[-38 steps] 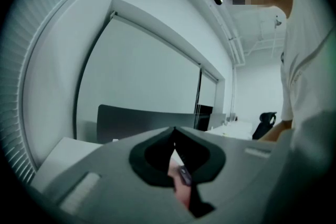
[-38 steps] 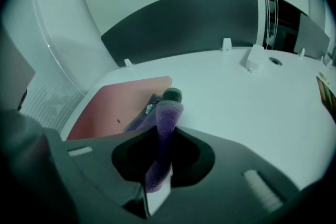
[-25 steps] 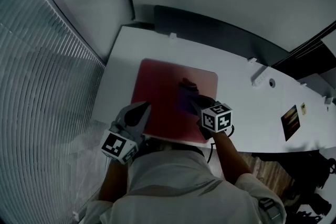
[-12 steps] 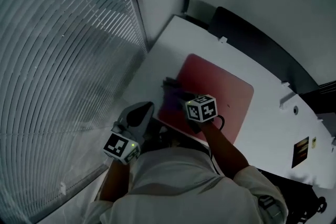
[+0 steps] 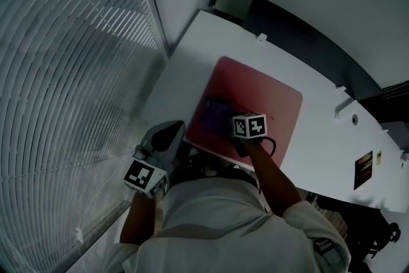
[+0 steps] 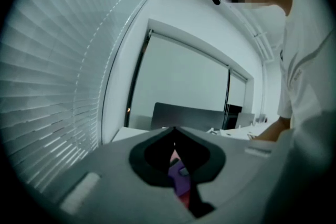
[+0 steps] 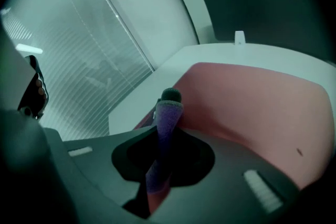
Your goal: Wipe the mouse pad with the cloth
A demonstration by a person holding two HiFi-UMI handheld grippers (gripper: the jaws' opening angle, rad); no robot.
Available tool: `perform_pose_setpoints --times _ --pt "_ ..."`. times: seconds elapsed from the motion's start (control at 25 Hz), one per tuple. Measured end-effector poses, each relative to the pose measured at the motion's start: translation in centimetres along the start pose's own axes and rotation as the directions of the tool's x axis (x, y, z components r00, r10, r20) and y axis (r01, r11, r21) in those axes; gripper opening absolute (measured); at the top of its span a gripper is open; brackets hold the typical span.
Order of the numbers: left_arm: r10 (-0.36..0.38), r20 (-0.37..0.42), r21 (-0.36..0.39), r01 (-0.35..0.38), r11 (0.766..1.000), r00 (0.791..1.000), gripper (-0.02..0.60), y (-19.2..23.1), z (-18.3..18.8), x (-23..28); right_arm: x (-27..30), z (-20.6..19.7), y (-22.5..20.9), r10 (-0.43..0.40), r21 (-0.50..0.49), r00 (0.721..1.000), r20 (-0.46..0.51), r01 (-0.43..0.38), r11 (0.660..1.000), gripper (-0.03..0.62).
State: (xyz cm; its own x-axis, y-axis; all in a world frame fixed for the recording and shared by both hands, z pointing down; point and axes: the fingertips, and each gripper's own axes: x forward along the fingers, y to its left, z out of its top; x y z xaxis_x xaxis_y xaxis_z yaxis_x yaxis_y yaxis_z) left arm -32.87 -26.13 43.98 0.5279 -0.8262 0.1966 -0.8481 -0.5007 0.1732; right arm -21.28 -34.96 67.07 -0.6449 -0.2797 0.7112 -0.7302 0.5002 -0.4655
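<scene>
The right gripper (image 7: 169, 99) has its jaws pinched on the purple cloth (image 7: 165, 131). Just ahead of them, the red mouse pad (image 7: 252, 102) lies on the white tabletop (image 7: 278, 55).

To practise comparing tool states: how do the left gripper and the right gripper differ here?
The right gripper is shut on the purple cloth; the left gripper is shut on nothing. The right gripper is over the red mouse pad; the left gripper sits beside the pad's edge. Both point towards the pad.
</scene>
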Motion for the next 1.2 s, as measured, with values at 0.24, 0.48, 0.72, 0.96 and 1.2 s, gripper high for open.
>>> perform_pose_setpoints --times 0.24,0.48,0.72,0.96,1.2 --pt "-0.058 0.022 -0.018 0.059 0.998 0.998 0.0 -5.5 0.3 3.7 -5.7 -4.3 -6.7 -0.054 0.098 0.998 0.04 0.05 0.994 0.046" --pt "-0.134 0.012 0.04 0.134 0.99 0.991 0.0 -14.8 -0.4 7.0 -13.1 -9.1 -14.5 -0.121 0.173 0.99 0.078 0.106 0.979 0.046" --pt "-0.158 -0.024 0.031 0.158 0.987 0.987 0.0 -21.3 -2.3 9.0 -19.6 -13.8 -20.1 -0.174 0.229 0.979 0.104 0.146 0.962 0.046" --pt "-0.204 -0.03 0.027 0.205 0.978 0.978 0.0 -26.0 -3.4 11.5 -24.5 -17.4 -24.7 -0.234 0.3 0.963 0.134 0.185 0.936 0.046" --pt "-0.268 -0.04 0.039 0.27 0.962 0.963 0.0 -27.1 -3.1 11.8 -28.9 -15.9 -21.7 -0.228 0.31 0.938 0.26 0.142 0.94 0.046"
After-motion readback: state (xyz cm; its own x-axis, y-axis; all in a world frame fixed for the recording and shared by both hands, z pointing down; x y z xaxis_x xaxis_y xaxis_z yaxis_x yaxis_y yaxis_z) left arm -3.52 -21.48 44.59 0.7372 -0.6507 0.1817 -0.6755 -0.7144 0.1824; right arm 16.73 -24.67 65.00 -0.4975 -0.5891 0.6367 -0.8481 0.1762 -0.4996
